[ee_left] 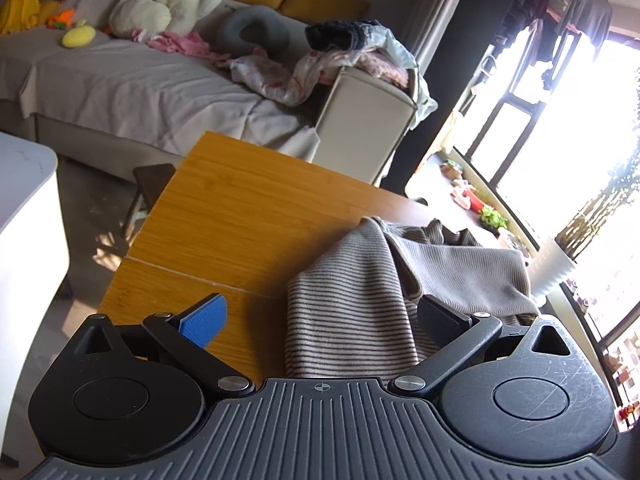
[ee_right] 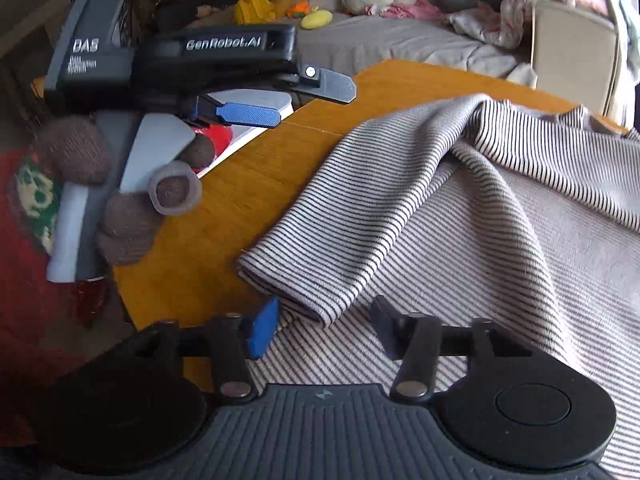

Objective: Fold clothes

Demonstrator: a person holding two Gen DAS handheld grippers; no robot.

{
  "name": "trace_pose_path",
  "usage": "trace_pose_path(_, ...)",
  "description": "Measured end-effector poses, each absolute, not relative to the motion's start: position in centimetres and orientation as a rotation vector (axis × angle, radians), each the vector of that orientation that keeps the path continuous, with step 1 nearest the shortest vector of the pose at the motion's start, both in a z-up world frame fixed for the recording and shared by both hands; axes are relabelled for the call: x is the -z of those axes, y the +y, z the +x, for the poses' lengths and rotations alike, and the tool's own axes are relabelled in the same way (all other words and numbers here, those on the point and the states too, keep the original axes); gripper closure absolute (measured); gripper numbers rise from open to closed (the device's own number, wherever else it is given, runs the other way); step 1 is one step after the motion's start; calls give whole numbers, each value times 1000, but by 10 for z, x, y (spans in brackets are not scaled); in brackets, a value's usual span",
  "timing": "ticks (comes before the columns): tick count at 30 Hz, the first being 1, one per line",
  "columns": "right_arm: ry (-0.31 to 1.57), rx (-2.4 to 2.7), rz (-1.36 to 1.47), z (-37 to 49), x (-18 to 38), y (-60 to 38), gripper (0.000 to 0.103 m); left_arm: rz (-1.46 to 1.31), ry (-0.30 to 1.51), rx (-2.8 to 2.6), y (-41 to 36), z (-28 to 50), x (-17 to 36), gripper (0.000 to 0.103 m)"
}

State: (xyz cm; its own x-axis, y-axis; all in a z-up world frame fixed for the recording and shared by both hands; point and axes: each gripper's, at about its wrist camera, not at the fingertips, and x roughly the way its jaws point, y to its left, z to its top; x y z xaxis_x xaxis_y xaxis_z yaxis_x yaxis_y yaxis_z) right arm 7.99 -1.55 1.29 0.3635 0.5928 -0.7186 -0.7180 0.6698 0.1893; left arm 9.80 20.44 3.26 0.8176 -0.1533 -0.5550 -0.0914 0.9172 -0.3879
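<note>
Right gripper (ee_right: 324, 326) spread, empty — sleeve cuff (ee_right: 292, 294) of the striped top (ee_right: 460, 216) sits just ahead between its fingers, sleeve running toward upper right. Left gripper (ee_left: 320, 320) also spread, top's edge at lower centre on the table (ee_left: 240, 208).

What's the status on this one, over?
Both grippers, left and right, open, holding nothing. Striped garment crumpled on wooden table, unfolded. Nothing blocking.

Garment (ee_right: 460, 208): spread on the tabletop (ee_right: 240, 184), centre and right of the right wrist frame.
Sofa (ee_left: 132, 84): behind the tabletop, upper left of the left wrist frame.
Windows (ee_left: 560, 120): right edge.
</note>
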Motion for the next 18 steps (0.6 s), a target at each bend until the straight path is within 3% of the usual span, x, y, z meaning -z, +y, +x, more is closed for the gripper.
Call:
trace_pose_path(1, 839, -852, -156, 79, -14, -13, 85, -415, 607, 25, 206, 97, -36, 0)
trace_pose_path(2, 807, -849, -142, 83, -21, -10, 94, -417, 598, 14, 209, 96, -39, 0)
trace_pose_path(11, 312, -621, -35, 153, -158, -67, 99, -448, 595, -11, 213, 101, -45, 0)
trace_pose_path(18, 303, -387, -18, 216, -168, -153, 99, -366, 665, 106, 165, 124, -34, 0)
